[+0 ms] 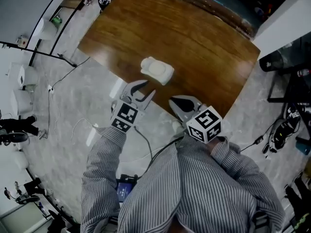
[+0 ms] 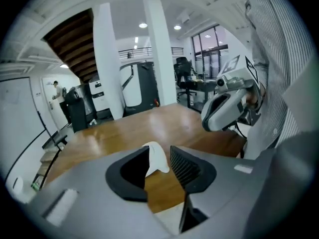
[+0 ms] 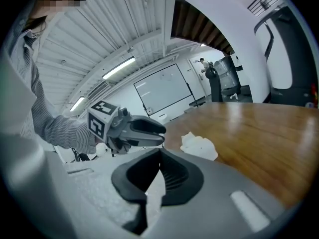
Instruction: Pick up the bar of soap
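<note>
Pickup barely begun: approach made, grasp and lift left.
Wooden table (image 1: 194, 42) first; at its near edge my left gripper (image 1: 146, 89) hovers, jaws apart, aimed at the bar, apparently short of touching; right gripper (image 1: 181, 105) waits by that edge, jaws together, empty; bar of soap (image 1: 157, 69) lies on the table just inside that edge.

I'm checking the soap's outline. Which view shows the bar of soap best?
The head view: the whole bar of soap lies unobstructed on the wooden table. The right gripper view shows it side-on; the left gripper view shows only part, one jaw of the left gripper covering the rest.
</note>
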The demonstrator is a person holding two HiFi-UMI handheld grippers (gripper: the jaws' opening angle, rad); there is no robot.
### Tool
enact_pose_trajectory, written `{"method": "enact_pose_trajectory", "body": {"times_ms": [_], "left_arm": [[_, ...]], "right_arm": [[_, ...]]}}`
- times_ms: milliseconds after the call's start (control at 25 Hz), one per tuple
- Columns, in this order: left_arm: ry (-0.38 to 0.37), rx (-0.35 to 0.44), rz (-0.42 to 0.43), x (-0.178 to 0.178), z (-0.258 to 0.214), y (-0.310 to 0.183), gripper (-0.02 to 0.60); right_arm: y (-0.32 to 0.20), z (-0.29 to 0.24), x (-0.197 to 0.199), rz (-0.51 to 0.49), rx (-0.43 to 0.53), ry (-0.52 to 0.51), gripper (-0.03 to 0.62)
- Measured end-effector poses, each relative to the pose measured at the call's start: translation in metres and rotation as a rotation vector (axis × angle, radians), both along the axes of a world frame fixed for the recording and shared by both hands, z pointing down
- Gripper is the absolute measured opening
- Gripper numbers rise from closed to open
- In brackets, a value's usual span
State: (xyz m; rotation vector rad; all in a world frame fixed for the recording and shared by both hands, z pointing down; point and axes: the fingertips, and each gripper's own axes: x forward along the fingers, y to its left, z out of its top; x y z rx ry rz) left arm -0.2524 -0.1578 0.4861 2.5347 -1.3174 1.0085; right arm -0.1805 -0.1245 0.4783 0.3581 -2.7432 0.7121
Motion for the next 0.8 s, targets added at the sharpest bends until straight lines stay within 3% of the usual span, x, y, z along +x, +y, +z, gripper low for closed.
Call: {"method": "enact_pose_trajectory", "body": {"times_ms": [440,680,800], "left_arm": [[-0.299,-0.179,0.448,-0.015,0.059,-0.071,0.196],[-0.420,-0.257,0.705,-0.017,0.079,-0.087,0.224],[-0.431,-0.287,0.789,-0.016,0.084,-0.088,0.244]], "right_arm": [[-0.044,0.030,-0.014,0.032,-0.080,0.020,0.002],[-0.053,0.043,-0.011,0.035,-0.123,0.042,0.002],[-0.057,0.047,-0.011,0.037,-0.136,0.048,0.002]]}}
